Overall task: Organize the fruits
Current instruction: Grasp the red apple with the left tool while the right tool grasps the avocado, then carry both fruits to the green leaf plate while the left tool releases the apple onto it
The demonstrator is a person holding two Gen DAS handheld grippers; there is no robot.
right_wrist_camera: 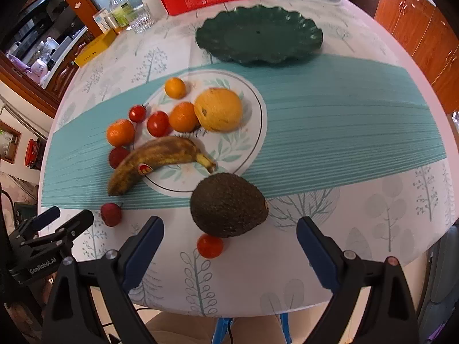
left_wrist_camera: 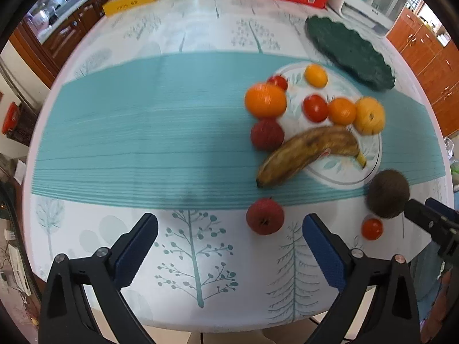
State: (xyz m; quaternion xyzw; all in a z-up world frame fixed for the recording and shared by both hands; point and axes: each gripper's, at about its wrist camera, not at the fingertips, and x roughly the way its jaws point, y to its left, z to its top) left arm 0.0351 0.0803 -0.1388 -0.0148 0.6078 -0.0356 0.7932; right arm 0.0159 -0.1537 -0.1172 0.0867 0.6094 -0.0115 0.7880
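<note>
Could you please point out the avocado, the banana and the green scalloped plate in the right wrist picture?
avocado (right_wrist_camera: 229,205): right wrist view, middle of its dark skin.
banana (right_wrist_camera: 156,160): right wrist view, mid-body, above the sticker.
green scalloped plate (right_wrist_camera: 258,35): right wrist view, bare centre.

In the right wrist view a dark avocado (right_wrist_camera: 229,205) lies at centre with a small tomato (right_wrist_camera: 210,246) just below, a browned banana (right_wrist_camera: 155,162) half on the leaf-patterned plate (right_wrist_camera: 252,143) at centre left, and the empty green dish (right_wrist_camera: 258,35) at the top.
</note>
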